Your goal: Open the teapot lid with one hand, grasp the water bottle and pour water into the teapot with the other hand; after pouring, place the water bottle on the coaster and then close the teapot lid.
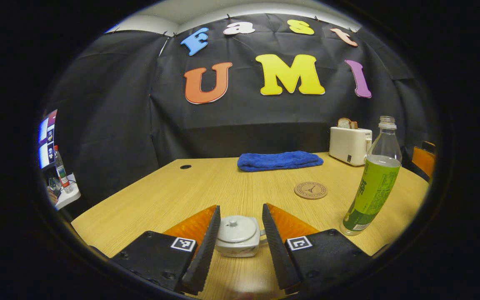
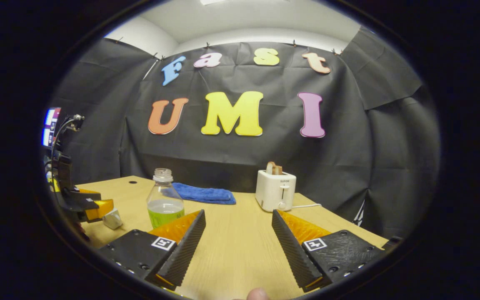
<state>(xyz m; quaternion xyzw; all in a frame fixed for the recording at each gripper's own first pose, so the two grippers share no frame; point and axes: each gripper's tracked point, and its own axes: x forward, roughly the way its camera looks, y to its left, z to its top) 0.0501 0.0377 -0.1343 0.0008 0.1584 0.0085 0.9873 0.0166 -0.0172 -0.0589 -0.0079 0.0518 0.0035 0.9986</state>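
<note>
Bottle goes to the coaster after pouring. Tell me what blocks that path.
Nothing visible does. In the left gripper view, bare wooden tabletop lies between the green-labelled clear plastic water bottle and the round brown coaster; the blue folded towel sits behind.

Open tabletop in front, obstacles toward the far edge and one side

In the left gripper view the teapot (image 1: 237, 235) sits between the spread fingers of the left gripper (image 1: 240, 216), with gaps on both sides. The water bottle (image 1: 372, 183) stands upright just beside it, the flat coaster (image 1: 311, 190) behind on bare table (image 1: 173, 187). The blue towel (image 1: 279, 160) and toaster (image 1: 349, 145) line the far edge. In the right gripper view the right gripper (image 2: 238, 227) faces bare wood.
</note>
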